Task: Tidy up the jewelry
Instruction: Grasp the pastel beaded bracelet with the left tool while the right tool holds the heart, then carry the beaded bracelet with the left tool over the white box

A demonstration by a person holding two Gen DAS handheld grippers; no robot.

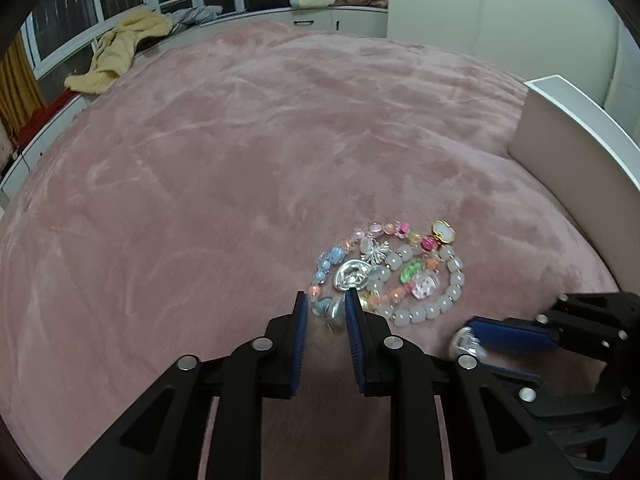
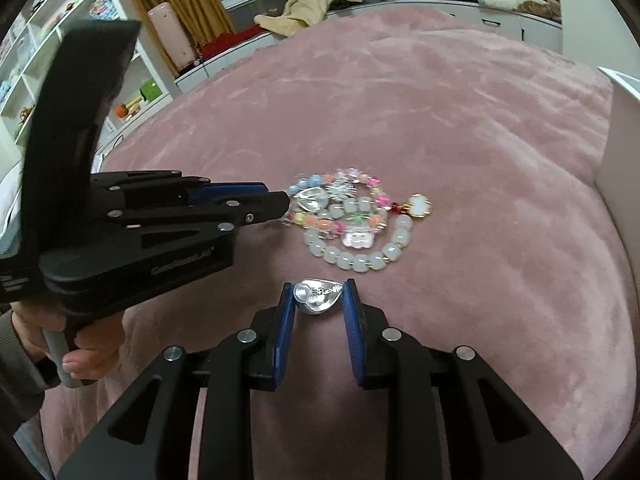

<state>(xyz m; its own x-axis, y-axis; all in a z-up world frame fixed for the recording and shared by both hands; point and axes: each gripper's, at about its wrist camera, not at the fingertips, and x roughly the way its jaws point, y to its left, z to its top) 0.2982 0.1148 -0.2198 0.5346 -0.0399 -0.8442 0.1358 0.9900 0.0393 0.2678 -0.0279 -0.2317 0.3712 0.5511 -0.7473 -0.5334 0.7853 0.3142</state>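
Observation:
A heap of jewelry lies on the pink bedspread (image 1: 240, 160): a colourful bead bracelet (image 1: 332, 258), a white bead bracelet (image 1: 440, 300), a silver heart piece (image 1: 352, 276) and a gold-rimmed white charm (image 1: 443, 231). My left gripper (image 1: 326, 300) is shut on a pale blue and silver bit (image 1: 328, 310) of the colourful bracelet at the heap's near left edge. In the right wrist view it (image 2: 282, 204) comes in from the left. My right gripper (image 2: 318, 285) is shut on a second silver heart piece (image 2: 318, 300), just in front of the white bead bracelet (image 2: 360, 260).
A white open box (image 1: 560, 120) stands at the bed's right edge. A yellow garment (image 1: 116, 56) lies on the window ledge behind. Shelves (image 2: 60, 40) stand at the far left. A person's hand (image 2: 80, 356) grips the left tool's handle.

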